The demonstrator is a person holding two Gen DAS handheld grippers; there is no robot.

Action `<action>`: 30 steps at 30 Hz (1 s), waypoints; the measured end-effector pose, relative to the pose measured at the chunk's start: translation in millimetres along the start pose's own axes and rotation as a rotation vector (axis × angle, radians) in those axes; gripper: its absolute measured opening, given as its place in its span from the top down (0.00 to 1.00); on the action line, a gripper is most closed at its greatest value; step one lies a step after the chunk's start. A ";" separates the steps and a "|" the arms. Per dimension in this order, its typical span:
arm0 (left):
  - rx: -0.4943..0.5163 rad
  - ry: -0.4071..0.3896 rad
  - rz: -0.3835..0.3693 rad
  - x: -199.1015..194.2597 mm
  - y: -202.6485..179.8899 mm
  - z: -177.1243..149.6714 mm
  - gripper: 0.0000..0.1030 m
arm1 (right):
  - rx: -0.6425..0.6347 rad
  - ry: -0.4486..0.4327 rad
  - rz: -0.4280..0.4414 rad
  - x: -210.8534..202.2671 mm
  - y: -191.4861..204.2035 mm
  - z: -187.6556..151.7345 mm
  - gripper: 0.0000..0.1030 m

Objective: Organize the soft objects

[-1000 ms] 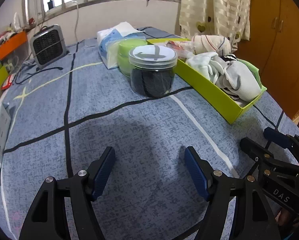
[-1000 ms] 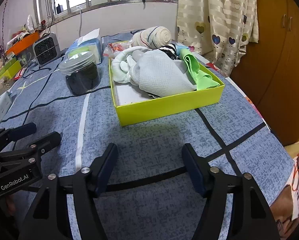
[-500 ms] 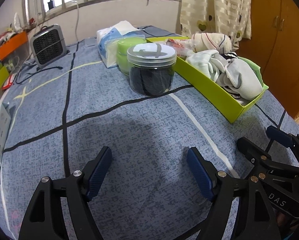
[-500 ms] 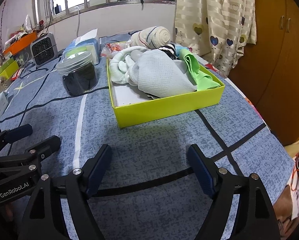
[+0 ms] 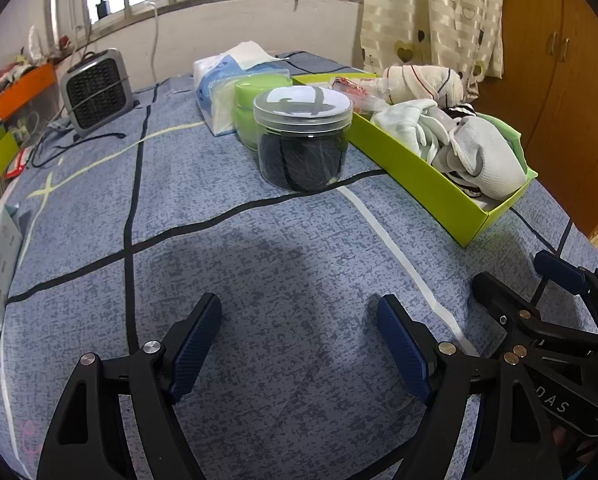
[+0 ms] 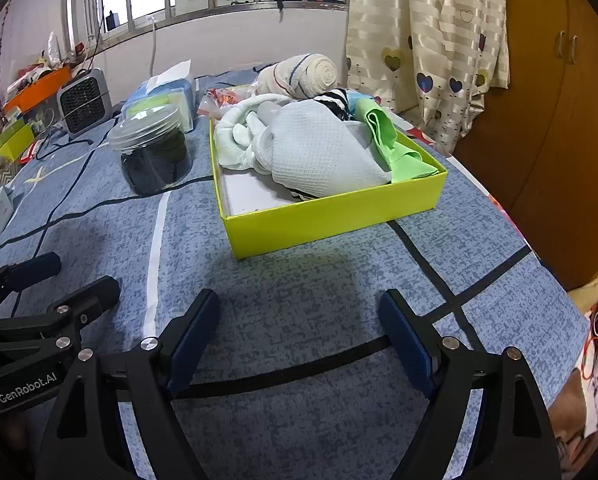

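A lime-green box [image 6: 331,220] stands on the blue cloth, ahead of my right gripper [image 6: 299,320]. It holds a white knit cloth [image 6: 319,152], white socks [image 6: 239,140], a green cloth [image 6: 387,136], a striped item and a rolled cream towel [image 6: 299,72] at its far end. The box also shows in the left wrist view [image 5: 431,184], to the right. My left gripper [image 5: 299,324] is open and empty, low over the cloth. My right gripper is open and empty too, short of the box's near wall.
A clear jar [image 5: 303,140] with dark contents stands left of the box, a green jar [image 5: 259,108] and a tissue pack [image 5: 223,84] behind it. A small fan [image 5: 97,92] with a cord is at far left. The bed edge and a wardrobe [image 6: 559,120] are on the right.
Both grippers have drawn back slightly toward me and stay open. Nothing on the bed has moved.
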State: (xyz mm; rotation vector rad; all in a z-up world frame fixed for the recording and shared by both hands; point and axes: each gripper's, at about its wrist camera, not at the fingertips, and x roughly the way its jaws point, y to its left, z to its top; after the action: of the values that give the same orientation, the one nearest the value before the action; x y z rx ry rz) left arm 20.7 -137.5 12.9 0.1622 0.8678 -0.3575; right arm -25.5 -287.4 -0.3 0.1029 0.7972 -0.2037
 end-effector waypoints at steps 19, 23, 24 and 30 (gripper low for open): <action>0.001 0.000 0.001 0.0 -0.4 -0.1 0.21 | 0.002 -0.003 -0.001 -0.3 0.1 -0.3 0.19; 0.001 0.000 0.001 0.0 -0.4 0.0 0.21 | 0.002 -0.004 -0.001 -0.4 0.2 -0.4 0.19; 0.001 0.000 0.001 0.1 -0.6 0.0 0.21 | 0.002 -0.004 -0.001 -0.4 0.2 -0.5 0.19; 0.001 0.000 0.001 0.2 -0.7 0.0 0.21 | 0.002 -0.004 -0.002 -0.3 0.2 -0.4 0.19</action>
State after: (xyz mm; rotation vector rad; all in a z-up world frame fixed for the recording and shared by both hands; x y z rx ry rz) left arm 20.7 -138.2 12.7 0.1636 0.8674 -0.3569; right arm -26.0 -287.1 -0.4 0.1037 0.7929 -0.2061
